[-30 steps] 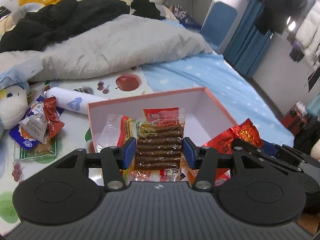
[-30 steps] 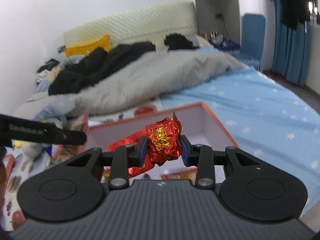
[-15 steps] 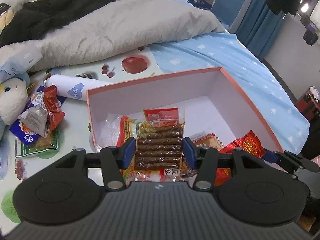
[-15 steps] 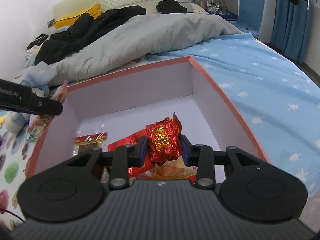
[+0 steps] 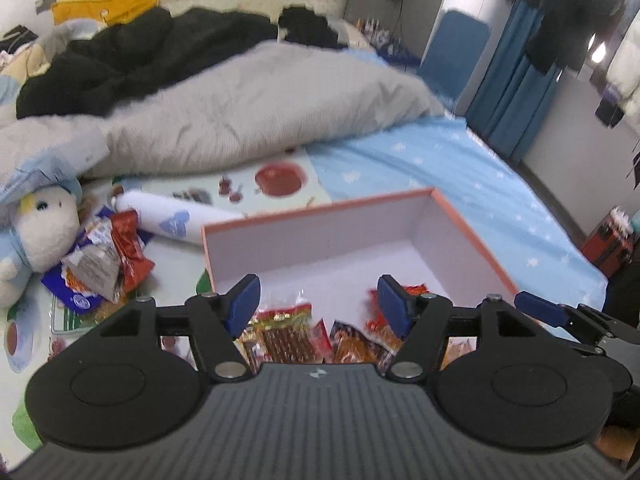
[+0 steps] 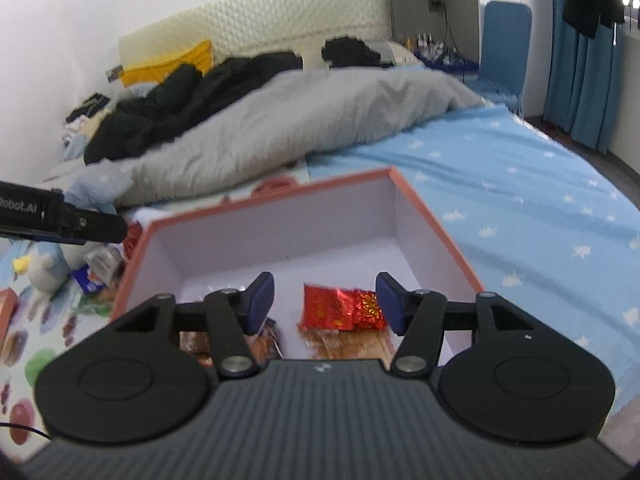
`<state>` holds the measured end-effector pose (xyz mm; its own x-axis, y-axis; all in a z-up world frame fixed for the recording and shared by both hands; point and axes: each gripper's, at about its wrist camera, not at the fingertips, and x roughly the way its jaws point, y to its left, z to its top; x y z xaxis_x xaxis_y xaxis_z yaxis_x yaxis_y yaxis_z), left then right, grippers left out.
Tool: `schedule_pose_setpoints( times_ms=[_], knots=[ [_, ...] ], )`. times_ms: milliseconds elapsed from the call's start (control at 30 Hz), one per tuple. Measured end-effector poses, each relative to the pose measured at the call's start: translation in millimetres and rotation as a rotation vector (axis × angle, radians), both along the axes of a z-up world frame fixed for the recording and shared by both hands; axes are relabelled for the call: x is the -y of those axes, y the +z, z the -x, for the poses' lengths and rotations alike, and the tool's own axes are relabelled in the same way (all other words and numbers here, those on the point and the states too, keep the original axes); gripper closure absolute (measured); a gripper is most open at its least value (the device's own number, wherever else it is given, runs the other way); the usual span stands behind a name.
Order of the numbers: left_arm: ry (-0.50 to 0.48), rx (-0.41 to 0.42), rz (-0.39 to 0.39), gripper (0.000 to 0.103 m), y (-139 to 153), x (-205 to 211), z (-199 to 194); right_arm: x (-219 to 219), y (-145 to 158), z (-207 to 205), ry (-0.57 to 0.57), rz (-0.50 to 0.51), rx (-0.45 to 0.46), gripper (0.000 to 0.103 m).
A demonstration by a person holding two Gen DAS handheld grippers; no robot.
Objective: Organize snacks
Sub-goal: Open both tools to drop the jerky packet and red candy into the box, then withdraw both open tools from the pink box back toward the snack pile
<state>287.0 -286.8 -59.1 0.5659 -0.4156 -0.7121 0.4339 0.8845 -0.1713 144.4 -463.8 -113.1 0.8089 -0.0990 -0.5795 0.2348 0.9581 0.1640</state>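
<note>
Pink-rimmed cardboard box (image 5: pixel 460 224) sits right below both grippers. Our left gripper (image 5: pixel 316 300) has its jaws spread wide with nothing between them, and our right gripper (image 6: pixel 326 298) is the same. The sausage-stick pack (image 5: pixel 286 334) lies on the box floor just under the left tool, long axis running away from us. The red foil packet (image 6: pixel 342 312) lies flat under the right tool, long axis across the jaws.

The relation that matters: the loose snack pile (image 5: pixel 100 264) lies outside the box, to its left, beside the plush toy (image 5: pixel 36 236). So our left hand is the nearer one, and we judge it should swing left for the next pick.

Counts: one box and two grippers. At least four packets are in the box, but overlap hides the rest. The pile holds several wrappers; we can't separate them.
</note>
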Motion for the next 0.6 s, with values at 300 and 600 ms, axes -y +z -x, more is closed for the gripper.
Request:
schedule_pose_setpoints(
  times_ms=[300, 600],
  knots=[
    [0.007, 0.127, 0.05, 0.033, 26, -39, 35, -35, 29, 10, 0.068, 0.027, 0.107, 0.044],
    [0.036, 0.217, 0.072, 0.033, 45, -81, 61, -71, 58, 20, 0.13, 0.033, 0.203, 0.044]
  ],
)
